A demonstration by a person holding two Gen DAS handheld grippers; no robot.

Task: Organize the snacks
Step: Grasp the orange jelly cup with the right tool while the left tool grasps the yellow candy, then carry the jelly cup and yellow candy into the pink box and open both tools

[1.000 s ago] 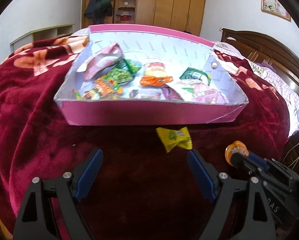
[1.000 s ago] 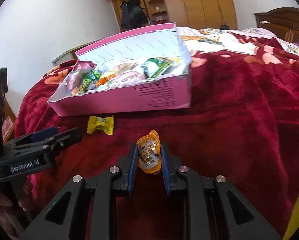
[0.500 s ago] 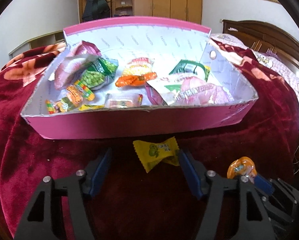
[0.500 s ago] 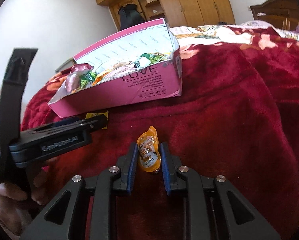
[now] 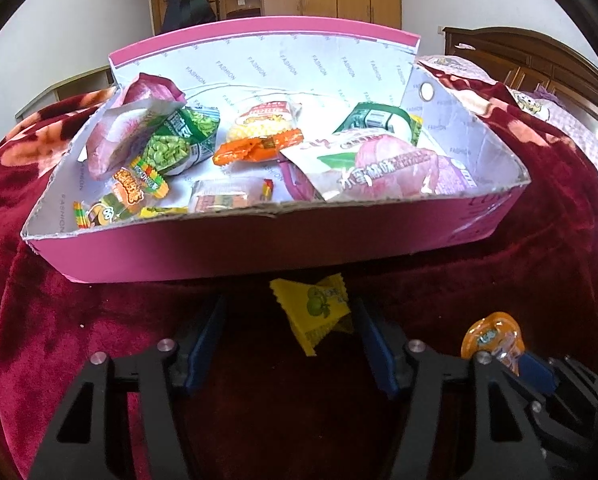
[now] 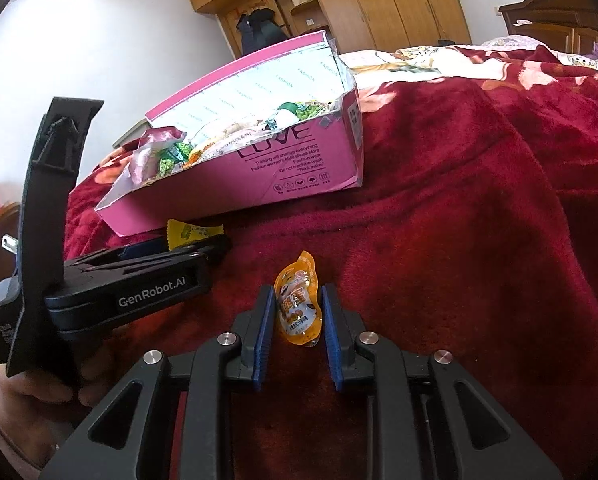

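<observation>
Snacks fill the pink cardboard box (image 5: 235, 248) on our red blanket (image 5: 59, 320). Before the box, our left gripper (image 5: 285, 320) closes around the yellow candy packet (image 5: 315, 312), untouched; rightward, our right gripper (image 6: 297, 316) clamps the orange pouch (image 6: 299, 308).

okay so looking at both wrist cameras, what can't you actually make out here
- Pink box: the snacks along its near side, left wrist view, are cut off by the front wall.
- Yellow candy: right wrist view, partly covered by the left claw, which is closing around it.
- Orange pouch: its sides, hidden by the right claw pads.
</observation>
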